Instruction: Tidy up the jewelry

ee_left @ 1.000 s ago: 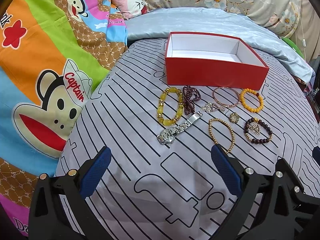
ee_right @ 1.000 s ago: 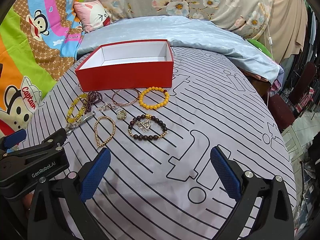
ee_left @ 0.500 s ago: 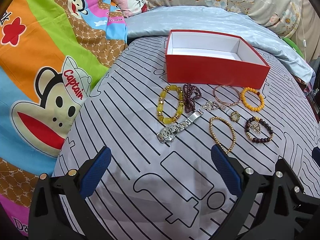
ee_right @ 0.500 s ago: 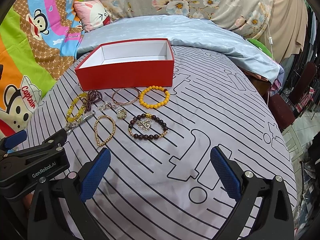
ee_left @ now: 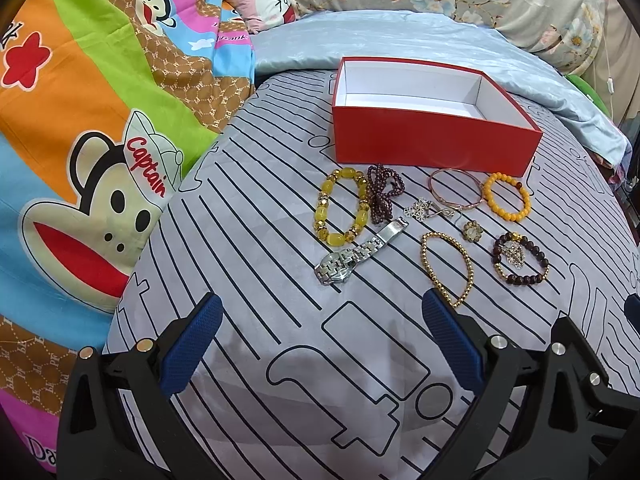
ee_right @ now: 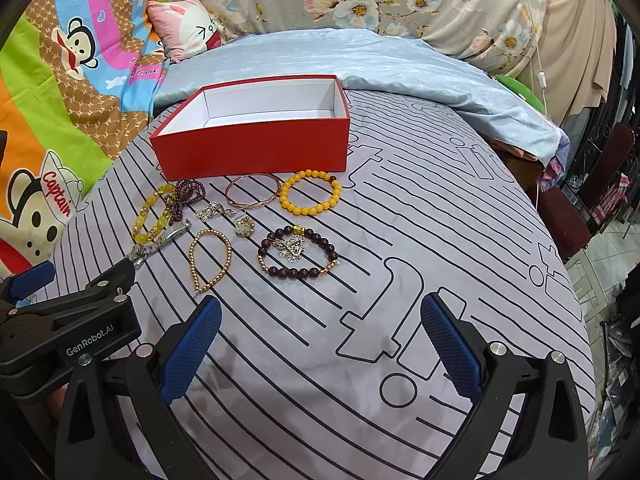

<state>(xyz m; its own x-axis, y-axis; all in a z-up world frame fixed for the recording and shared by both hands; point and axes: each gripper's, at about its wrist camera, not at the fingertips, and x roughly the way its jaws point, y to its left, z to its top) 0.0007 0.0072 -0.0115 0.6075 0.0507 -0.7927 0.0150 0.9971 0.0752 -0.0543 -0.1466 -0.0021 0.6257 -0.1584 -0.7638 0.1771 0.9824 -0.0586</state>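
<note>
A bed fills both views, covered with a grey sheet [ee_left: 280, 264] printed with black lines; a cartoon monkey blanket [ee_left: 88, 128] lies along its left edge and a light blue quilt [ee_right: 360, 60] along its far edge. The red box [ee_left: 432, 144] stands open toward the far edge of the sheet, and its white inside holds nothing that can be seen.

The jewelry lies in a loose group just in front of the box. From the left: a yellow bead bracelet [ee_left: 342, 210], a dark purple bead strand [ee_left: 382, 192] touching it, and a silver watch [ee_left: 356, 258] below them. In the middle are a thin rose-gold bangle [ee_left: 456, 194], a small silver flower piece [ee_left: 426, 210] whose form is hard to make out, a small flower-shaped ring [ee_left: 472, 232] and a gold bead bracelet [ee_left: 448, 268]. On the right are an orange bead bracelet [ee_left: 506, 198] and a dark brown bead bracelet [ee_left: 520, 260] with a small silver charm lying inside it.

The left gripper [ee_left: 322, 336] hovers over the near part of the sheet with its blue pads [ee_left: 192, 344] wide apart, holding nothing; its right pad covers the near end of the gold bead bracelet. The right gripper [ee_right: 318, 334] is also wide open and empty. In the right wrist view the body of the left gripper hides part of the watch. Both gripper frames are cut off by the lower edge
</note>
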